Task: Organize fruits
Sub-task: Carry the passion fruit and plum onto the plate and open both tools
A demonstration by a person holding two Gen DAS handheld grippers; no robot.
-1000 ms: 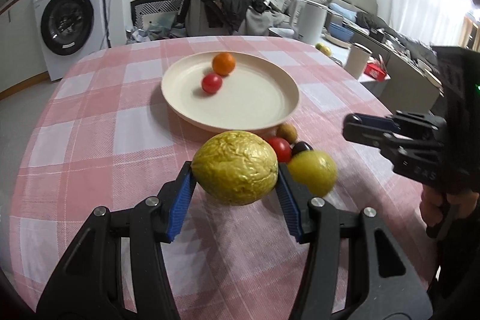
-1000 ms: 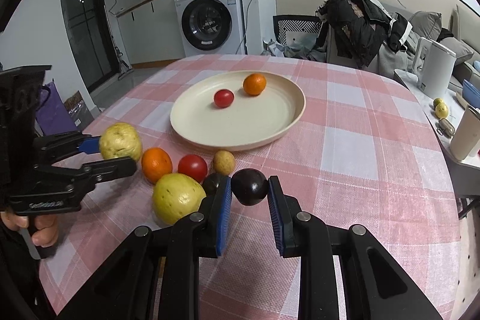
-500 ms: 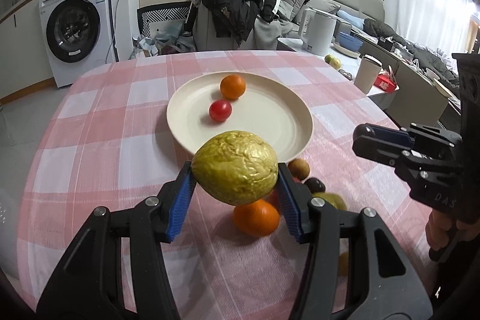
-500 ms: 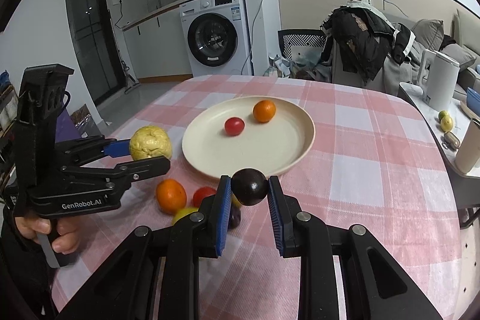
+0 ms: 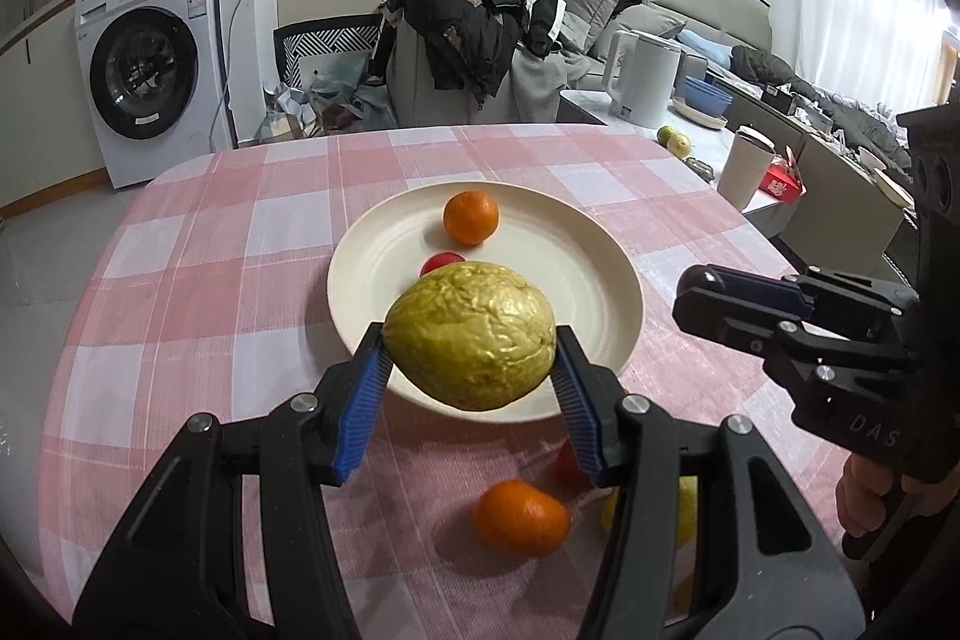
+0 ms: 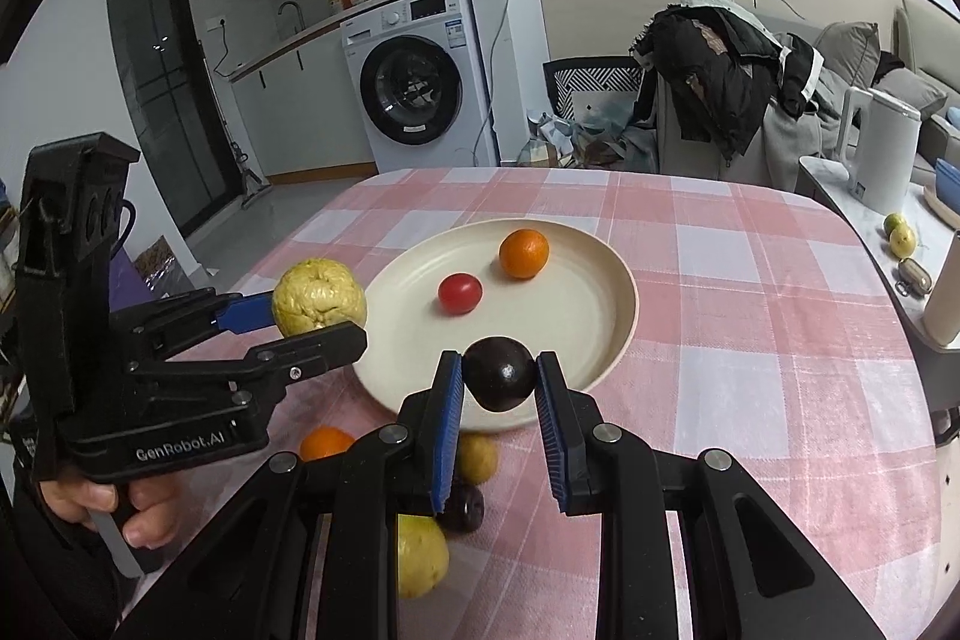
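My left gripper (image 5: 469, 361) is shut on a wrinkled yellow-green fruit (image 5: 470, 336) and holds it in the air over the near rim of the cream plate (image 5: 606, 256). My right gripper (image 6: 499, 382) is shut on a dark plum (image 6: 499, 373), held above the plate's (image 6: 591, 316) near edge. The plate holds an orange (image 6: 524, 253) and a red tomato (image 6: 459, 293). On the cloth below lie an orange (image 5: 521, 517), a yellow fruit (image 6: 420, 556), a small brownish fruit (image 6: 478, 455) and a dark fruit (image 6: 465, 509), partly hidden by the fingers.
The round table has a pink checked cloth (image 5: 198, 280). A chair draped with dark clothes (image 5: 474, 22) stands behind it. A white kettle (image 6: 882, 148) and a cup (image 5: 741, 166) stand on a side counter to the right. A washing machine (image 5: 147, 64) is at the back left.
Both grippers have risen and moved forward toward the plate, each still holding its fruit. The loose fruits on the cloth now lie below and behind the fingers.
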